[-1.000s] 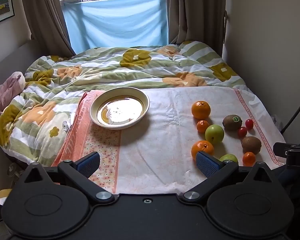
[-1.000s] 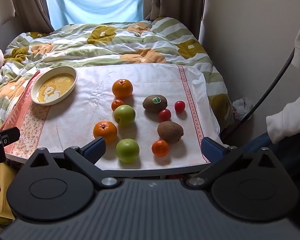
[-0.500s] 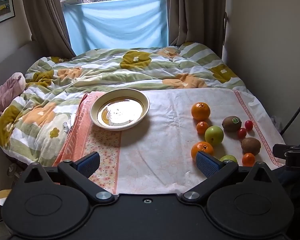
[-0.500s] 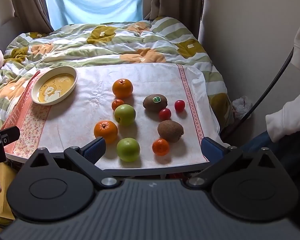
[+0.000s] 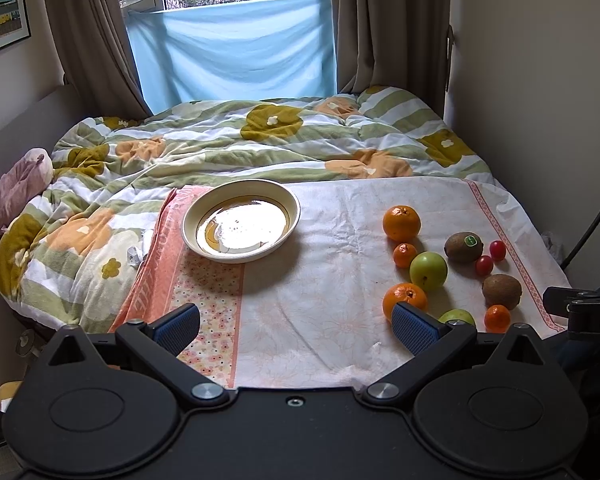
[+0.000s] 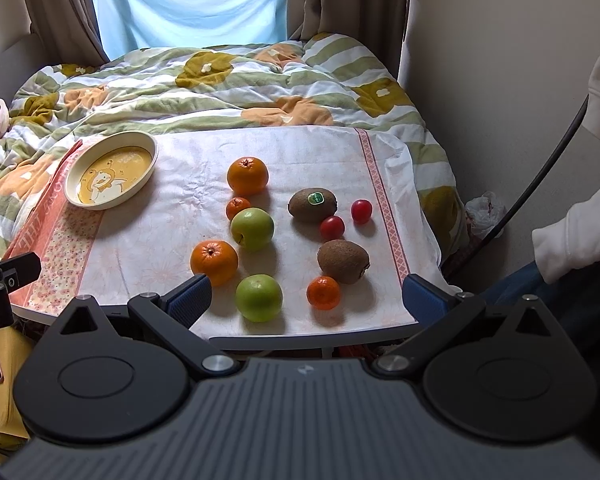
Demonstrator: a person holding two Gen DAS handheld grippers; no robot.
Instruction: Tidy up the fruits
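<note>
While I hold both tools back near the front edge of the table [image 6: 260,338], nothing is in either one. My left gripper [image 5: 296,326] has its two blue fingers spread wide, and it grips nothing. My right gripper [image 6: 306,300] is spread wide too, and it holds nothing.

All the fruit sits on the white cloth [image 6: 180,216] on the right part of the table. I see a big orange [image 6: 247,176] at the back, with a tiny orange [image 6: 237,208] just in front of it. That tiny one touches a green apple [image 6: 252,228]. Closer to me are another orange [image 6: 214,262] and a second green apple [image 6: 259,297], side by side. The left blue finger of my right tool is just beside that orange.

On the right side lies a kiwi with a sticker [image 6: 312,205]. Two small red tomatoes [image 6: 332,227] sit next to it. A plain kiwi [image 6: 343,261] lies closer to me, and a small orange [image 6: 323,292] is just in front of it.

A cream bowl [image 5: 292,204] with a yellow inside sits far off to the left, well apart from the fruit. It has no fruit in it. Behind the table is a bed with a flowery blanket [image 5: 260,140].
</note>
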